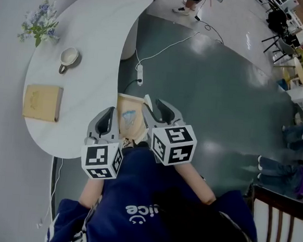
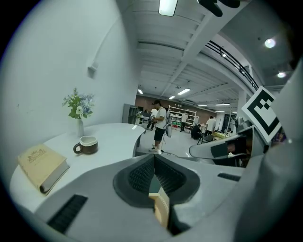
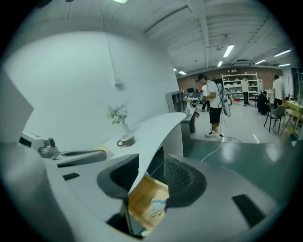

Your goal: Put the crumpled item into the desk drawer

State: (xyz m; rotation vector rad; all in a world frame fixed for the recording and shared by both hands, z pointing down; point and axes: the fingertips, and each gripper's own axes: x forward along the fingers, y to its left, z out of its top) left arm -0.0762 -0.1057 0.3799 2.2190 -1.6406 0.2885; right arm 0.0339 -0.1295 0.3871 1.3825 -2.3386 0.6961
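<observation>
View from above of a person in a dark blue top standing at the end of a white curved desk (image 1: 85,29), holding 2 grippers over an open wooden drawer (image 3: 141,191) that sticks out from under the desk edge.

The crumpled item (image 3: 157,206), a small pale wad with blue on it, lies inside the drawer on its wooden bottom, toward the right side. No jaw touches it.

The right gripper (image 3: 151,172) hangs just above the drawer with its 2 jaws spread wide. It holds nothing. The drawer and the wad show through the gap between the ribbed pads (image 3: 182,177).

The left gripper (image 2: 154,163) is at the drawer's left side, beside the desk edge. Its jaws are closed, with the tips meeting. Behind the tips, a thin strip of light wood shows in the slot between the jaws. It cannot be told whether that wood is gripped.

On the desk, well apart from the drawer, lie a tan book (image 1: 42,102), a cup (image 1: 69,57) with a handle, and a small bunch of flowers (image 1: 40,23), in a row toward the far end. A white cable (image 1: 162,48) runs across the grey-green floor to a power strip (image 1: 140,67) near the desk base. People stand far off in the room.
</observation>
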